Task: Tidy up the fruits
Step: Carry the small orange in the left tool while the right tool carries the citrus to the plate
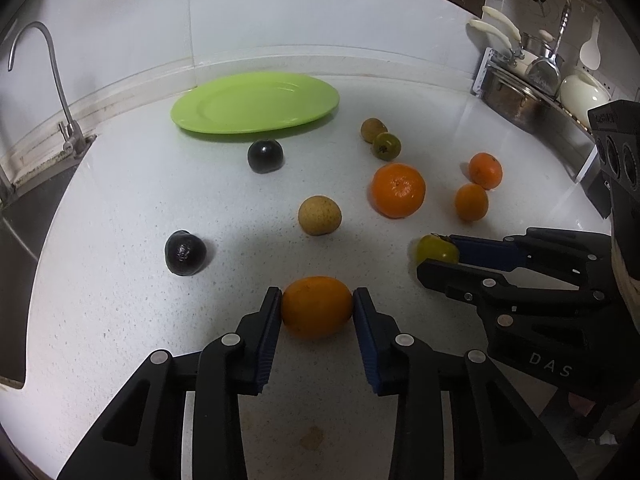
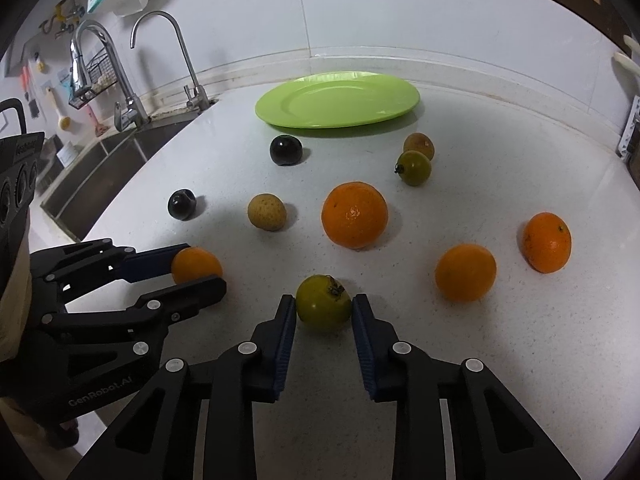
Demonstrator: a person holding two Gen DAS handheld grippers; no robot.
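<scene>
My left gripper (image 1: 316, 300) is shut on a small orange (image 1: 316, 312) that rests on the white counter, its blue pads pressing both sides. The same orange (image 2: 194, 262) shows in the right wrist view. My right gripper (image 2: 324, 304) is shut on a green fruit (image 2: 322, 300) with a dark stalk, also on the counter. This fruit (image 1: 434, 249) lies to the right of the small orange. A light green plate (image 1: 256, 120) sits bare at the back by the wall. A big orange (image 2: 354, 216), two smaller oranges (image 2: 466, 272), two black fruits (image 1: 185, 252) and tan fruits (image 1: 319, 216) lie loose between.
A sink (image 2: 100, 160) with two taps (image 2: 188, 64) drops away on the left. A dish rack with pots and utensils (image 1: 532, 80) stands at the back right. Another green fruit (image 2: 414, 168) and a tan one (image 2: 419, 145) lie near the plate.
</scene>
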